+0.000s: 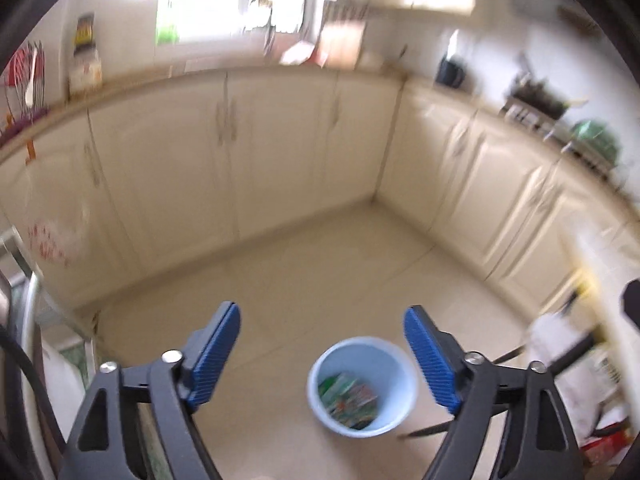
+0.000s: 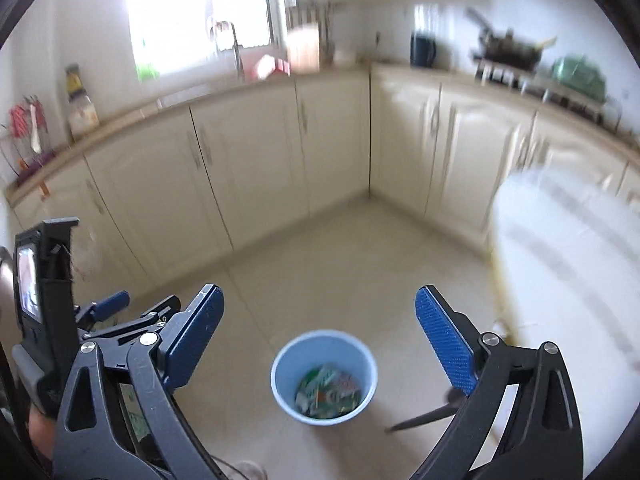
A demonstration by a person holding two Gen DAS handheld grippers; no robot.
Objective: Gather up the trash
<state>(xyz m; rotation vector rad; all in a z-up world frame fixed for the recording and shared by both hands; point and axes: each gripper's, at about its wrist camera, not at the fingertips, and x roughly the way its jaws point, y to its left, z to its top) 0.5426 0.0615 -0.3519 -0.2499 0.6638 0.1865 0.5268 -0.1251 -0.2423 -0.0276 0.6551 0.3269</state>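
A light blue bin (image 1: 362, 386) stands on the beige tiled floor and holds colourful wrappers (image 1: 348, 400). It also shows in the right wrist view (image 2: 324, 376) with the wrappers (image 2: 328, 396) inside. My left gripper (image 1: 322, 354) is open and empty, high above the bin. My right gripper (image 2: 318, 344) is open and empty, also above the bin. The left gripper's body (image 2: 100, 316) shows at the left of the right wrist view.
Cream cabinets (image 1: 280, 152) line the far and right walls under a counter with clutter. A white table edge (image 2: 568, 264) is at the right, with a dark leg (image 2: 424, 416) near the bin. White and red items (image 1: 592, 392) lie at the right.
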